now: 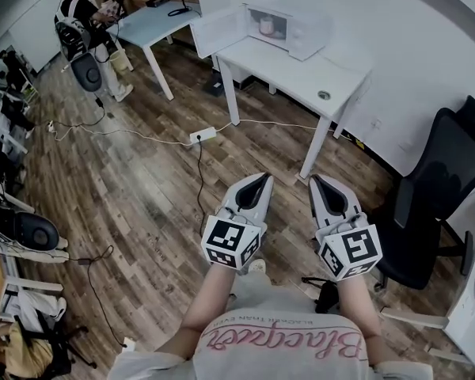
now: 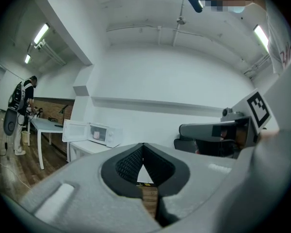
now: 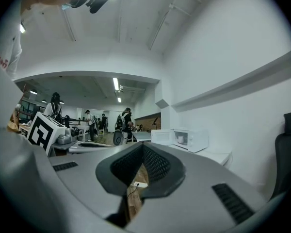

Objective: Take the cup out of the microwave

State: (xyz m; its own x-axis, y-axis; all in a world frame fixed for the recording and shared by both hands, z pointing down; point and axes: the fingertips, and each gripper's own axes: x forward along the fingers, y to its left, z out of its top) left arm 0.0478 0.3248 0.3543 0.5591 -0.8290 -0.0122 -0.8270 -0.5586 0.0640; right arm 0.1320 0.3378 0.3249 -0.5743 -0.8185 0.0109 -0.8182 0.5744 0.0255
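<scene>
Brown wood-plank flooring (image 1: 142, 196) fills most of the head view. At the far side, against the white wall, stands a white rectangular table (image 1: 301, 77). On its far left end sits a white boxy microwave oven (image 1: 289, 28) with its door (image 1: 218, 32) swung wide open to the left. Inside the lit cavity stands a small pale pink cup (image 1: 267, 25), upright on the oven floor; both gripper views also show the cup (image 2: 96, 134) (image 3: 180, 139) in there, well apart from either tool.

Near the person, the left gripper (image 1: 263, 178), grey with a black-and-white marker cube, is held level and pointed toward the table. Its own view shows the left gripper's (image 2: 143, 150) ribbed black pads meeting at the tips, with nothing between them. The right gripper (image 1: 317, 179) lies beside it, parallel. In its own view the right gripper's (image 3: 143, 148) jaws are likewise pressed together and empty.

A black office chair (image 1: 439, 188) stands to the right, near the table's right end. A white power strip (image 1: 203, 135) with a trailing cable lies on the floor between the person and the table. Far to the left, another person (image 1: 83, 22) stands at a second pale table (image 1: 154, 24).
</scene>
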